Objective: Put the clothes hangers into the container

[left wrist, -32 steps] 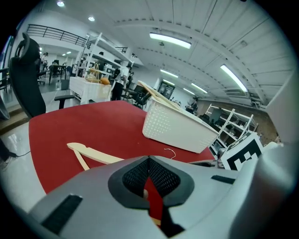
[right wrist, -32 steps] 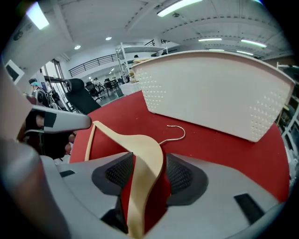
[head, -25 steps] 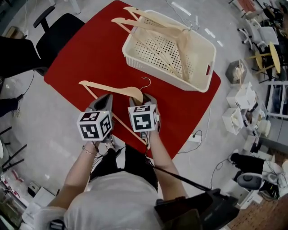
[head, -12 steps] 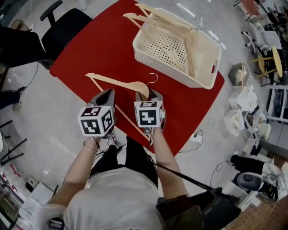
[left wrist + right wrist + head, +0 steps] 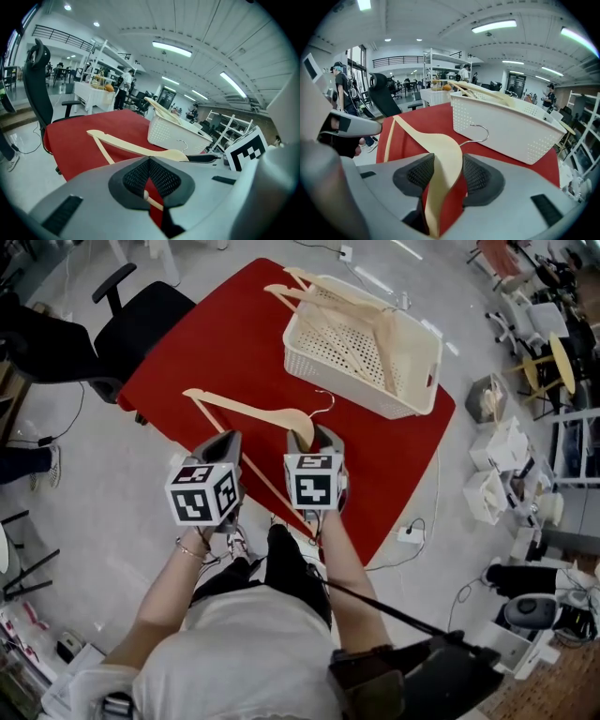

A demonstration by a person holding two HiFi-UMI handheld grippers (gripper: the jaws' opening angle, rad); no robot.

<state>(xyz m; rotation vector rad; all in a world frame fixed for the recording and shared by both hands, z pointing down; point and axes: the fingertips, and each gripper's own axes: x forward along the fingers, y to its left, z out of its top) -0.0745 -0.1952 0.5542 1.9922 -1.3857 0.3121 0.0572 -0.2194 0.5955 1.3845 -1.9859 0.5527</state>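
A pale wooden hanger with a metal hook is held low over the red table. My right gripper is shut on its curved shoulder just below the hook, and the wood stands between the pads. My left gripper is shut on the thin lower bar, which shows behind the closed tips. The white perforated basket stands at the table's far right. Several wooden hangers lie in it, their ends sticking out over the far rim.
A black office chair stands at the table's far left corner. Boxes, chairs and a power strip with cables lie on the floor to the right. The person stands at the table's near corner.
Both grippers keep their hold on the hanger. The head camera has shifted, so table and basket sit a little higher in view. The hanger has barely moved over the table.
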